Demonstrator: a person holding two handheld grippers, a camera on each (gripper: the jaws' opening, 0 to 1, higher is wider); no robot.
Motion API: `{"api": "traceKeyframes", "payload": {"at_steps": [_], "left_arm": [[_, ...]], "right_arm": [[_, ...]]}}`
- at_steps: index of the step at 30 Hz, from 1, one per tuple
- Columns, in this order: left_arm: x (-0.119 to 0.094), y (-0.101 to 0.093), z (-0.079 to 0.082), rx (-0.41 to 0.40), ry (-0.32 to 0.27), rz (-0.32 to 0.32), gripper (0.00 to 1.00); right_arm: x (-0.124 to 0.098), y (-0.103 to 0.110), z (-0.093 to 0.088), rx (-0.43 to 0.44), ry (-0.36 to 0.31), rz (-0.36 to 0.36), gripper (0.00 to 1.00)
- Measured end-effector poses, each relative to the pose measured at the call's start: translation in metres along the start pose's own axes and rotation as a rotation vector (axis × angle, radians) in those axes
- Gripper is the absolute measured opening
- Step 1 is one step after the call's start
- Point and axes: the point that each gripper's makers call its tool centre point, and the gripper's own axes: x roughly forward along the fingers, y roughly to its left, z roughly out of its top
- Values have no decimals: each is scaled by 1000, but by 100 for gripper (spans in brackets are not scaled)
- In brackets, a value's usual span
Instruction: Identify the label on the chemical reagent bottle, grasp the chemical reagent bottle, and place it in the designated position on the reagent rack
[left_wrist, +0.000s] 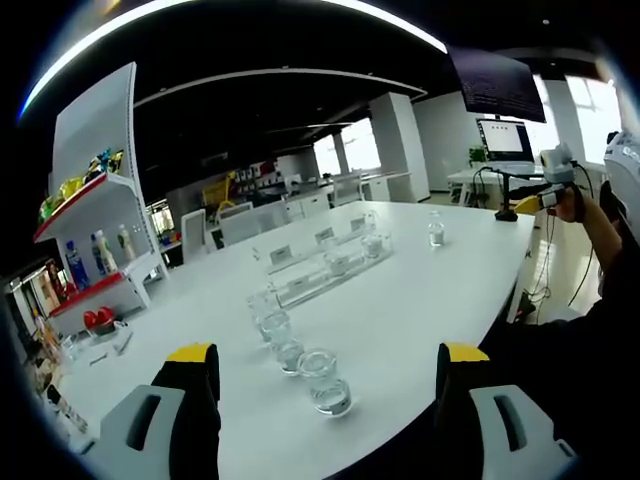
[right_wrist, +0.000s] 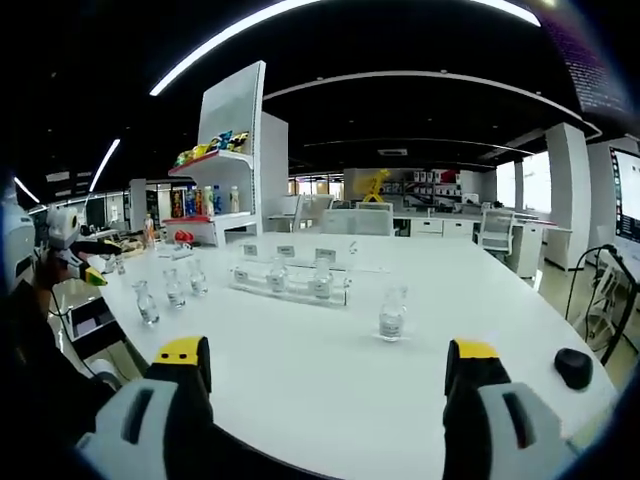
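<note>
Bottle (right_wrist: 392, 322) beyond right tool (right_wrist: 327, 372)

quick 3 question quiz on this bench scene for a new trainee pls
1. True or false: the left gripper is shut on a bottle.
2. How many bottles stand in the row left of the clear rack in the right gripper view? A) one B) three C) six
3. What colour is the table?

Key: 1 false, both grippers are open and hold nothing. 2 B. 3 white.
</note>
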Motion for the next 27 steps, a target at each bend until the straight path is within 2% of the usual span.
{"api": "traceKeyframes", "payload": {"at_steps": [27], "left_arm": [[-2,-1,1,7,-1,2,89]], "right_arm": [[-2,-2,-4,-22,19,-11,92]]}}
